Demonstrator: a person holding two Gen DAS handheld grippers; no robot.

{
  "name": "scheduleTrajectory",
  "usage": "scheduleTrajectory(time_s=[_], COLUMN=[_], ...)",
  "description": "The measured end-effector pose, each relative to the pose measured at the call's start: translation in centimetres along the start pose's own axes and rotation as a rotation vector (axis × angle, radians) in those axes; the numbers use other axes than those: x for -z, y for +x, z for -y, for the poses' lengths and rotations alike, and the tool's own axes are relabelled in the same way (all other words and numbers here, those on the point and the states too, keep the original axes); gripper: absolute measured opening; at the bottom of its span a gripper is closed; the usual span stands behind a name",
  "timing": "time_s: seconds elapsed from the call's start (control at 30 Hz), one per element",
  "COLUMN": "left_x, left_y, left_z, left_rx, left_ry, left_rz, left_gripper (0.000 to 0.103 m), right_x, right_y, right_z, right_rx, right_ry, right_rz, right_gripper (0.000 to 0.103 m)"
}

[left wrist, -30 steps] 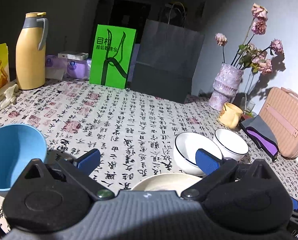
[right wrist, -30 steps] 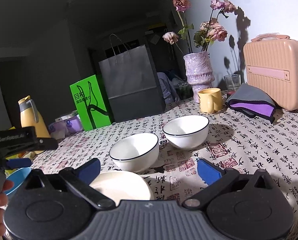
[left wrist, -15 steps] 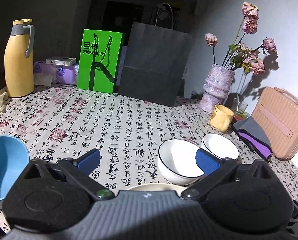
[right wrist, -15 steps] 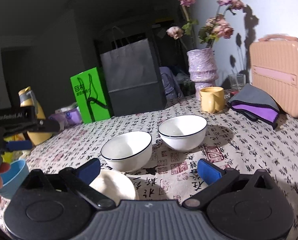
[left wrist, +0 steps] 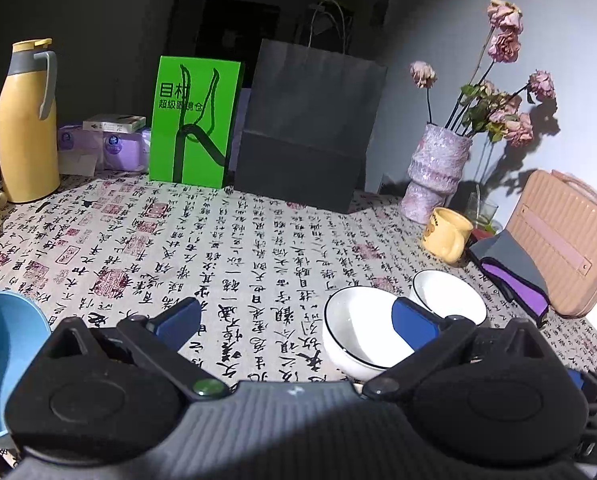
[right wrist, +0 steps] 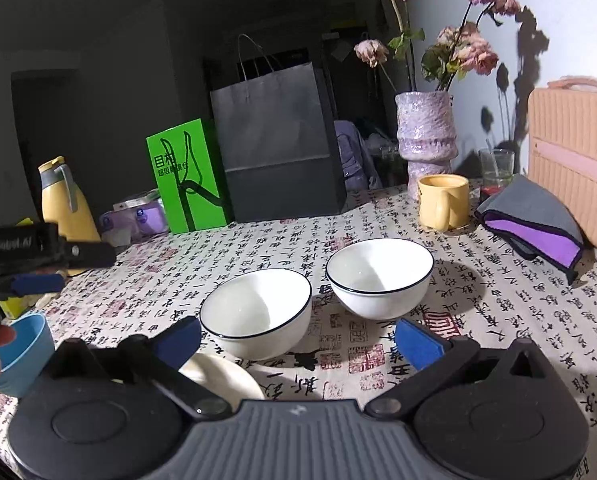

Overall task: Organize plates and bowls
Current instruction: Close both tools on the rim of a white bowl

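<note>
both hand-held grippers released, empty: left hand-held gripper (left wrist: 294, 320), right hand-held gripper (right wrist: 298, 338) hovered lower centre, likely lining up near white bowl (right wrist: 256, 312) for nesting into far white bowl (right wrist: 380, 282); blue bowl (right wrist: 24, 354) lower left, plate (right wrist: 222, 376) untouched on counter (right wrist: 498, 320).

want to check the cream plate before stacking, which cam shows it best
The right wrist view. The cream plate lies just behind that gripper's left finger, in front of the nearer white bowl, with part of its rim and inside visible. In the left wrist view the plate cannot be made out; the gripper body appears to cover that spot.
</note>
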State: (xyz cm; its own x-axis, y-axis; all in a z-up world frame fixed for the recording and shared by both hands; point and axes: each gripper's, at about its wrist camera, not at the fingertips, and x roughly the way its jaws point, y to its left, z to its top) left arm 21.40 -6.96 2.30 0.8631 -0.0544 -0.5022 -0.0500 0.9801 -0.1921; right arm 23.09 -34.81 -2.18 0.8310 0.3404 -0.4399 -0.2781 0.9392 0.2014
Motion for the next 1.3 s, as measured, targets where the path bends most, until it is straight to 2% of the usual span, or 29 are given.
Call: scheduleTrajectory(time_s=[0.27, 0.47, 0.6, 0.67, 0.77, 0.93, 0.97, 1.03, 1.1, 1.23, 1.27, 1.3], left_x=[-0.8, -1.8, -2.8, -3.1, -3.5, -3.6, -3.6, -3.3, -3.0, -2.7, -2.6, -2.5], left_y=[1.8, 4.3, 6.8, 7.8, 9.3, 12.3, 12.8, 14.0, 15.1, 17.0, 17.3, 17.7], left_z=[-0.6, -1.2, -1.3, -1.1, -0.6, -0.2, -0.1, 0.4, 0.8, 1.1, 1.2, 1.2], left_rx=[-0.015, -0.020, -0.014, -0.004, -0.027, -0.029, -0.033, -0.045, -0.047, -0.045, -0.048, -0.045], left_ry=[0.000, -0.023, -0.055, -0.059, -0.042, -0.051, -0.051, -0.042, -0.039, -0.051, -0.049, -0.052], left_rz=[-0.065, -0.177, -0.281, -0.317, -0.361, -0.448, -0.462, -0.494, -0.533, -0.585, -0.595, -0.604], left_gripper=[0.103, 0.103, 0.103, 0.103, 0.103, 0.101, 0.099, 0.091, 0.077, 0.060, 0.051, 0.047], right_x=[-1.8, -3.4, -4.0, -4.3, -4.5, -4.4, -4.3, -4.3, -4.3, -4.2, -4.1, -4.1], right_y=[3.1, 6.3, 8.4, 9.3, 10.4, 12.4, 12.8, 13.4, 13.8, 14.6, 14.8, 15.0], right_z=[1.2, 1.2, 1.6, 2.0, 2.4, 2.9, 2.9, 2.7, 2.5, 2.2, 2.1, 2.0], right_rx=[-0.064, -0.060, -0.059, -0.060, -0.059, -0.042, -0.037, -0.022, -0.016, -0.002, -0.004, -0.002], right_ry=[0.059, 0.097, 0.152, 0.186, 0.217, 0.282, 0.289, 0.297, 0.296, 0.287, 0.285, 0.279], right_rz=[-0.108, -0.185, -0.262, -0.301, -0.343, -0.407, -0.416, -0.427, -0.431, -0.453, -0.461, -0.466], right_gripper=[0.103, 0.103, 0.096, 0.094, 0.092, 0.082, 0.080, 0.068, 0.062, 0.027, 0.025, 0.024])
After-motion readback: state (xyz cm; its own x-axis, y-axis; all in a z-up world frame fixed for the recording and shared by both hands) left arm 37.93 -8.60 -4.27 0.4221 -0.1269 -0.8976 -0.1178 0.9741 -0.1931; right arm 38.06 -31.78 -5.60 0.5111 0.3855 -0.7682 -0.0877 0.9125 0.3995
